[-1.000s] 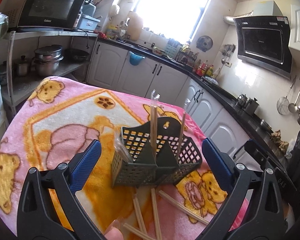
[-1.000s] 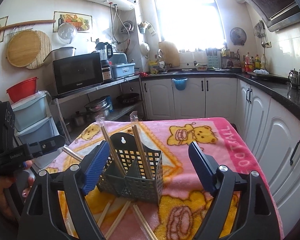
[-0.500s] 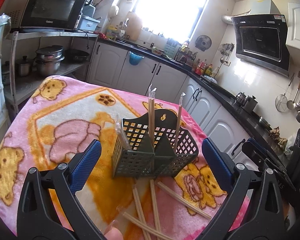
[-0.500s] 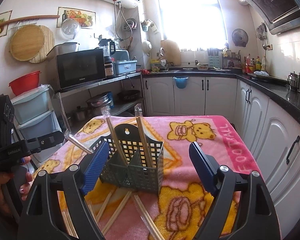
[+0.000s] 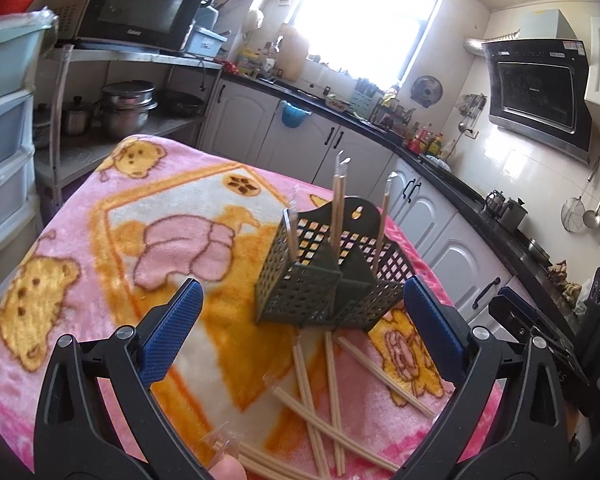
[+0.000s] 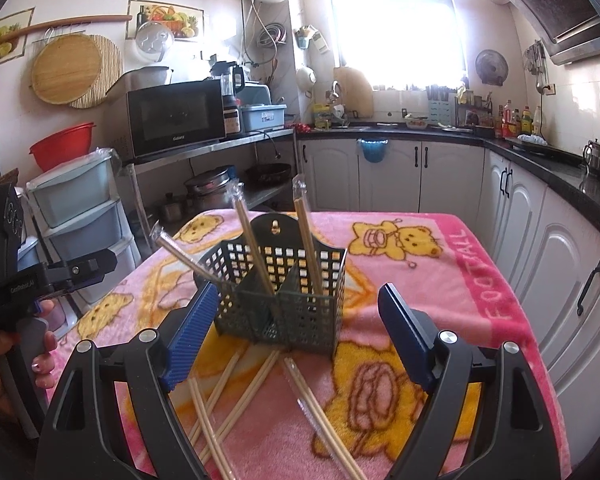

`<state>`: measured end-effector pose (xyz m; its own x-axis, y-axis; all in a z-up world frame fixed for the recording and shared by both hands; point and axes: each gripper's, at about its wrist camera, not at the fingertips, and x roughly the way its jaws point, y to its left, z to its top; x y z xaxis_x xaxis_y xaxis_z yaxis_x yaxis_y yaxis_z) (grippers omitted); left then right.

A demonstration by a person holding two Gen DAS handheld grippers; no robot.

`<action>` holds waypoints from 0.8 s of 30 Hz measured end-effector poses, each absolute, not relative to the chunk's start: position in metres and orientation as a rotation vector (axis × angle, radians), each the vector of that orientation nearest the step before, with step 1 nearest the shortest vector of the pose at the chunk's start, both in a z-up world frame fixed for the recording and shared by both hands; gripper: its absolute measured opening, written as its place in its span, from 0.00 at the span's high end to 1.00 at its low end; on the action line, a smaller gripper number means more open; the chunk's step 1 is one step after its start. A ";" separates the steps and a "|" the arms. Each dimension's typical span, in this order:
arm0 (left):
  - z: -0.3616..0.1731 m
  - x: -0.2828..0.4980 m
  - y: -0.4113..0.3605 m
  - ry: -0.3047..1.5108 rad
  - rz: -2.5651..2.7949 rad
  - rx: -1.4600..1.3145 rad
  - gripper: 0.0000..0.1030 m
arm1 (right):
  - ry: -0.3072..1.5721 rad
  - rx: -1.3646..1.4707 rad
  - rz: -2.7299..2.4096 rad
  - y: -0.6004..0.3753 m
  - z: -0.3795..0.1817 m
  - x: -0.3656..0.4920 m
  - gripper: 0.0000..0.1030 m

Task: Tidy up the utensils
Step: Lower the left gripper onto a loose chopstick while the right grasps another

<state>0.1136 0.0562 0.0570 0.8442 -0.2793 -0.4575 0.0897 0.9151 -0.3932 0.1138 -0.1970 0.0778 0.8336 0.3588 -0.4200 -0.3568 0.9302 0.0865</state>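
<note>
A dark green slotted utensil basket [image 5: 332, 280] [image 6: 284, 292] stands on the pink blanket-covered table [image 5: 100, 248] [image 6: 440, 264]. Three wrapped chopstick pairs stand in it [image 5: 337, 204] [image 6: 306, 236]. Several more wrapped chopsticks lie loose on the blanket in front of it [image 5: 328, 392] [image 6: 236, 392]. My left gripper [image 5: 300, 336] is open and empty, hovering just short of the basket above the loose chopsticks. My right gripper [image 6: 292, 340] is open and empty, also in front of the basket. The left gripper's body shows at the left edge of the right wrist view [image 6: 40, 276].
A metal shelf with a microwave [image 6: 176, 120] and pots [image 5: 128, 104] stands left of the table. Plastic drawers [image 6: 80, 208] are beside it. White cabinets and a dark counter [image 6: 420, 168] run behind and to the right.
Both grippers have pulled back and risen a little, so more of the loose chopsticks shows. The third chopstick pair now leans left in the basket. Both jaws stay open.
</note>
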 end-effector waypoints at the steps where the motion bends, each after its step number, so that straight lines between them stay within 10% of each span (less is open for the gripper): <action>1: 0.055 0.112 0.058 0.535 -0.197 -0.371 0.10 | 0.449 0.004 0.381 -0.196 0.076 0.113 0.23; 20: 0.006 0.095 0.084 0.654 -0.116 -0.440 0.11 | 0.526 -0.031 0.450 -0.178 0.051 0.105 0.23; 24: -0.008 0.092 0.092 0.696 -0.103 -0.459 0.30 | 0.545 -0.039 0.474 -0.172 0.046 0.105 0.23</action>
